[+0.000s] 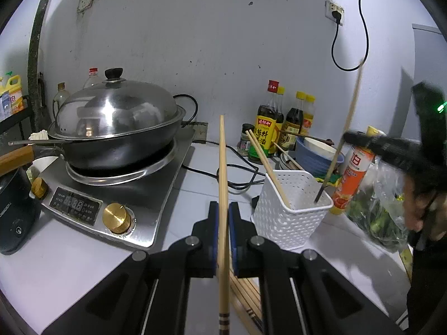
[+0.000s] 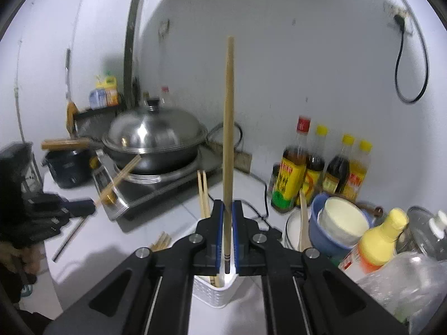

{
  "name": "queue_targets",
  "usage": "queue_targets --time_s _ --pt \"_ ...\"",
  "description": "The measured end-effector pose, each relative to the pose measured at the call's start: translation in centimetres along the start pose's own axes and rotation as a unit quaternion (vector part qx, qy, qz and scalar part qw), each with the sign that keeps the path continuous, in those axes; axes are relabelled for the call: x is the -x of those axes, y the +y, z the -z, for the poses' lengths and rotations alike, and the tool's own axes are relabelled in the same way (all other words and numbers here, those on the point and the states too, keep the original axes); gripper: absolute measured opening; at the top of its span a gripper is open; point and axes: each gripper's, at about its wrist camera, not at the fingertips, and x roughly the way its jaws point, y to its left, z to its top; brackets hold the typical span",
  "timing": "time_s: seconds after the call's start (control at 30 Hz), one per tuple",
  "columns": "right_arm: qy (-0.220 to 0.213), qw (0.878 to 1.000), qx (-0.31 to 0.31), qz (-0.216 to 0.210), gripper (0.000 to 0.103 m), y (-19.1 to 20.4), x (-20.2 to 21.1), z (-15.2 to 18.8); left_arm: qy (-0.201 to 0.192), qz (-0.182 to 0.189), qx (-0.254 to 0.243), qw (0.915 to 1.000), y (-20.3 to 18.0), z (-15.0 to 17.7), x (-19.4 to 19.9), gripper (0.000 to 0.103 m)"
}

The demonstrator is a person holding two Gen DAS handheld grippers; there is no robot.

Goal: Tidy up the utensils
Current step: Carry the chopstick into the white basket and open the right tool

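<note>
My left gripper (image 1: 223, 209) is shut on a wooden chopstick (image 1: 222, 195) that points up and away, held above the counter left of the white perforated utensil basket (image 1: 287, 217). Loose chopsticks (image 1: 245, 298) lie on the counter under it. My right gripper (image 2: 227, 206) is shut on another chopstick (image 2: 228, 139), upright, with its dark banded end down inside the basket (image 2: 215, 293). That chopstick also shows in the left wrist view (image 1: 343, 136). A pair of chopsticks (image 1: 268, 164) leans in the basket.
An induction cooker (image 1: 117, 195) with a lidded wok (image 1: 117, 128) stands left. Sauce bottles (image 1: 268, 120), stacked bowls (image 1: 315, 153), an orange bottle (image 1: 352, 178) and bagged greens (image 1: 382, 212) crowd the right. A black cord (image 1: 240, 178) runs behind the basket.
</note>
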Motion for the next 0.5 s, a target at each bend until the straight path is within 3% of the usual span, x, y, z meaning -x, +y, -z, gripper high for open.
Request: queue_targets --time_s 0.23,0.43,0.5 --pt "0.08 0.997 0.0 -0.017 0.006 0.7 -6.6 3.2 0.001 0.0 0.009 1.0 0.6 -0.4 -0.9 0.006" --pt "0.107 0.993 -0.019 -0.039 0.006 0.9 -10.0 5.0 -0.01 0.003 0.012 0.9999 0.1 -1.3 -1.3 0.006" --pt "0.103 0.994 -0.027 -0.038 0.016 0.5 -10.1 5.0 -0.013 0.009 0.013 0.9998 -0.4 -1.9 -1.7 0.006"
